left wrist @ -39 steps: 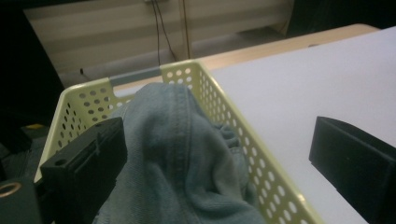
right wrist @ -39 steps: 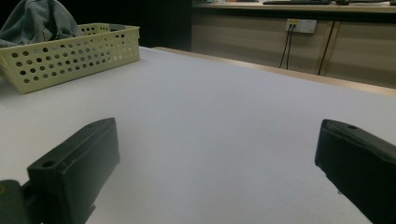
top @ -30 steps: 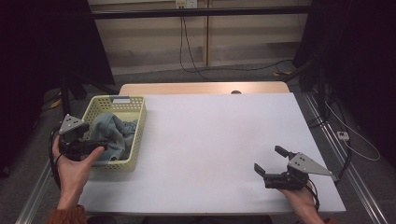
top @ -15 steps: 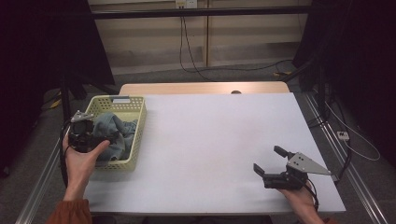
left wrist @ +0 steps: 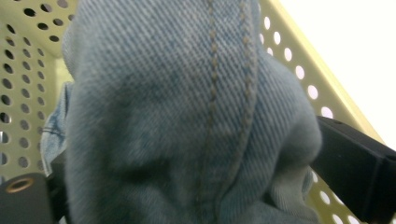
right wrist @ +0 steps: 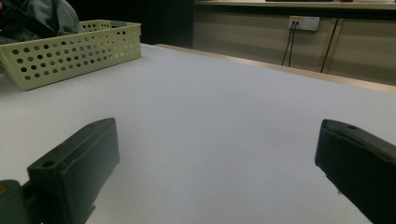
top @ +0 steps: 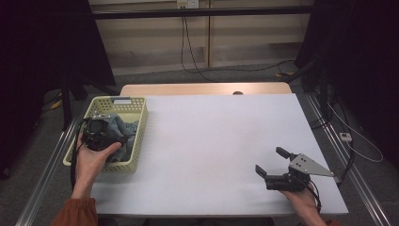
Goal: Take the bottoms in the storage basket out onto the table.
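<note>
The table (top: pixel 211 141) is wide and white, and almost all of it is bare. At its left edge stands the basket (top: pixel 136 136), pale yellow with round holes in its walls. Inside the basket lies the jeans (top: pixel 123 131), a crumpled heap of blue denim.

The left gripper (top: pixel 99 134) is down in the basket, pushed into the denim. In the left gripper view the jeans (left wrist: pixel 187 116) lie between the two black jaws, which stand apart on both sides of a thick fold with a seam. The jaws are not pressed together yet, so I judge the step in hand is the grasp, and the cloth is not lifted.

The right gripper (top: pixel 275 165) rests near the right front corner, well apart from the basket, with its jaws spread wide and nothing between them.

Next, the left jaws probably need to close firmly on the fold, then rise straight up so the cloth clears the basket wall.
</note>
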### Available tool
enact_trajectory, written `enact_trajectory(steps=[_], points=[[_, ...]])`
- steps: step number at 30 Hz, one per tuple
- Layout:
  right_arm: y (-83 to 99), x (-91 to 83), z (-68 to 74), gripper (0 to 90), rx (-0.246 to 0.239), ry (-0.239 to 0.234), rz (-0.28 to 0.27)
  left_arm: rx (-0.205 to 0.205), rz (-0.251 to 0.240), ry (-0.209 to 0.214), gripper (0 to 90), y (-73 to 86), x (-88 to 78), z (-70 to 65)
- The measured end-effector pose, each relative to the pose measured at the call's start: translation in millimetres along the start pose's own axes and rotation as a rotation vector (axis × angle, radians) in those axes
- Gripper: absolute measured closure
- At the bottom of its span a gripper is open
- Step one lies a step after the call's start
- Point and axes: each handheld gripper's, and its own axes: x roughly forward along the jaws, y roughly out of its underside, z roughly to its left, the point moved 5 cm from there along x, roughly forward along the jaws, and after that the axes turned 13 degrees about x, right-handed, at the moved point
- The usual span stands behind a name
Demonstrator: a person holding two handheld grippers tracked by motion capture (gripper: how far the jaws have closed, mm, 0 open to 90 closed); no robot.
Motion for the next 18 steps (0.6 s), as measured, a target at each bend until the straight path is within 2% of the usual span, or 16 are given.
enact_trajectory(steps=[1,4,7,9,11,13,15,16,18], points=[[0.0,0.2,0.1,0.0,0.000,-0.001,0.000,-0.014,0.001,0.009,9.0,-0.6,2.1,-0.2],[0.0,0.7,0.4,0.0,0.000,-0.002,0.001,0.008,0.024,0.000,8.6,-3.0,7.7,-1.2],[0.0,1.1,-0.2,0.0,0.005,-0.003,0.000,-0.013,0.050,-0.001,8.4,-5.0,10.1,-0.1],[0.1,1.3,-0.7,0.0,0.009,-0.002,0.001,0.011,0.076,-0.013,11.0,-6.2,10.3,-1.8],[0.1,1.3,-0.8,0.0,0.009,-0.002,0.002,0.011,0.091,-0.008,11.2,-6.4,13.1,-3.1],[0.2,1.5,-0.8,0.0,0.009,-0.003,0.004,-0.004,0.103,0.025,9.8,-5.3,17.0,-6.4],[-0.1,1.3,-0.1,0.0,0.005,-0.007,0.001,0.023,0.126,0.008,10.2,-4.0,19.5,-8.9],[0.0,1.2,0.2,0.0,0.003,-0.008,0.001,0.018,0.134,-0.003,11.2,-4.0,20.2,-8.7],[0.1,1.6,0.5,0.0,0.004,-0.009,0.003,0.029,0.159,0.001,16.2,-3.2,20.9,-8.9]])
